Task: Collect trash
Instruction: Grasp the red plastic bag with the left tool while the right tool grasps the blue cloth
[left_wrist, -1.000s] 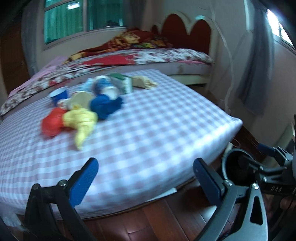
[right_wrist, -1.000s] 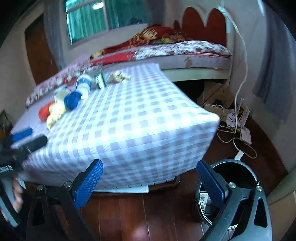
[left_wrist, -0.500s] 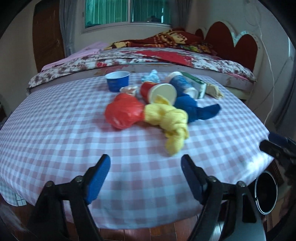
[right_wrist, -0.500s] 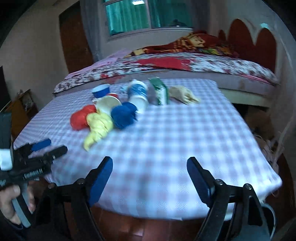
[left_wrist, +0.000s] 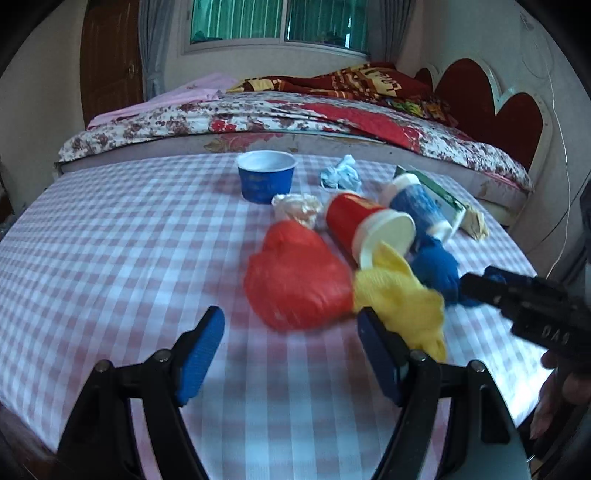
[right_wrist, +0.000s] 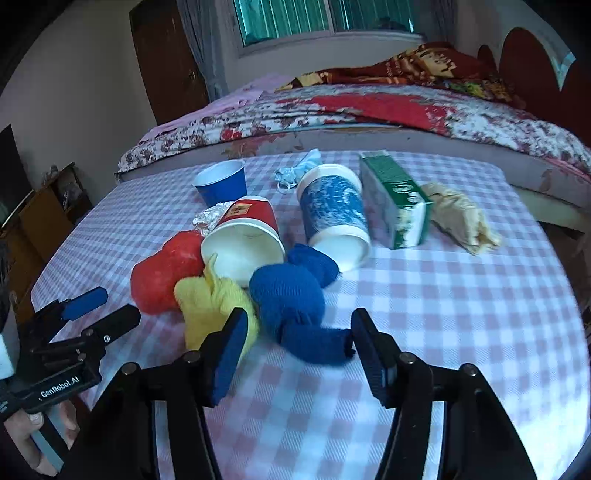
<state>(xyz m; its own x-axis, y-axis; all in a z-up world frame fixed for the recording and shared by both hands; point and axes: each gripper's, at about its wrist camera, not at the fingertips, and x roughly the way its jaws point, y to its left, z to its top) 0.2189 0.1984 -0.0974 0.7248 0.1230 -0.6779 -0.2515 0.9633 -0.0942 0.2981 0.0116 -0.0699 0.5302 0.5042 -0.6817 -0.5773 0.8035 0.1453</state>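
- While the trash lies heaped on a table (left_wrist: 110, 236) spread with a pink-and-white checked cloth, both grippers hang over its near edge, pointing down at the pile.
- Left gripper (left_wrist: 290, 354): its jaws stand spread with only bare cloth between them; the red crumpled bag (left_wrist: 295, 280) lies just past the tips, untouched.
- Right gripper (right_wrist: 295, 354): its jaws are closing, and the tail end of the blue cloth ball (right_wrist: 288, 295) lies between them, close to the right pad; no pad presses on it yet.
- A yellow cloth (right_wrist: 210, 299) sits between the red bag and the blue ball, touching both, and runs down beside the right gripper's left finger.
- Behind these, a red paper cup (right_wrist: 247, 229) lies on its side with its mouth toward the cameras; a crumpled foil wad (right_wrist: 208, 218) rests at its left.
- A blue patterned cup (right_wrist: 332, 206) lies tipped over right of the red cup, and a green carton (right_wrist: 395, 195) lies beside that, with a crumpled tan paper (right_wrist: 458, 218) farther right.
- A small blue cup (left_wrist: 266, 177) stands upright at the back, and a crumpled pale blue mask (left_wrist: 340, 173) lies near it.
- Beyond the table is a bed (left_wrist: 258, 114) with a floral cover.
- A hand (right_wrist: 26, 435) grips the left gripper's handle at the lower left of the right wrist view.
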